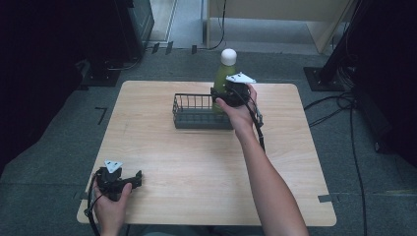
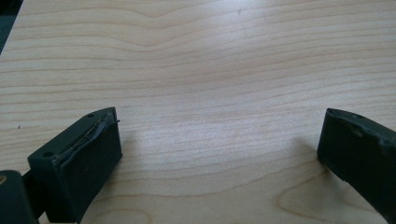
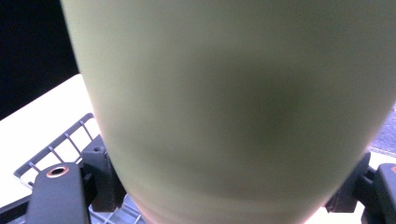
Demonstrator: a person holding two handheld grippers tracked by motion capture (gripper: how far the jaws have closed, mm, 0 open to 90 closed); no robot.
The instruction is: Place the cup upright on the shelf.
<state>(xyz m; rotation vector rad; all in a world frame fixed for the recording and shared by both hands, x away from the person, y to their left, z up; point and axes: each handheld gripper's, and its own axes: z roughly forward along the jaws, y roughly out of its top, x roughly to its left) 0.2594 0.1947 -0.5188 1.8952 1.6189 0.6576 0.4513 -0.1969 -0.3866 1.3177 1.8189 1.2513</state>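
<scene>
At the near left corner of the light wooden table [image 1: 196, 162], the person's left hand [image 1: 112, 206] holds the left gripper [image 1: 135, 178] low over the boards, pointed toward the right. In the left gripper view its two black jaws stand wide apart, with only bare wood grain between them, and the left gripper [image 2: 219, 140] holds nothing. A black cable loops down from it past the table's near edge.

Farther in, around the middle of the far half of the table, sits a dark wire basket [image 1: 189, 114], its thin upright bars visible along the back wall. At the basket's right end stands a green bottle [image 1: 222, 76] with a rounded white cap, upright; whether its base is resting on the basket floor or raised off it, I cannot tell.

The person's right hand [image 1: 238, 110] reaches across from the near right, forearm stretched over the table, and brings the right gripper [image 1: 230, 93] against the bottle's body. In the right gripper view, the green bottle [image 3: 233, 102] looms close and blurred, and the right gripper [image 3: 229, 186] has a jaw pressed to each side of it, clamped on the bottle. The wire basket [image 3: 56, 149] shows at lower left behind the jaw.
</scene>
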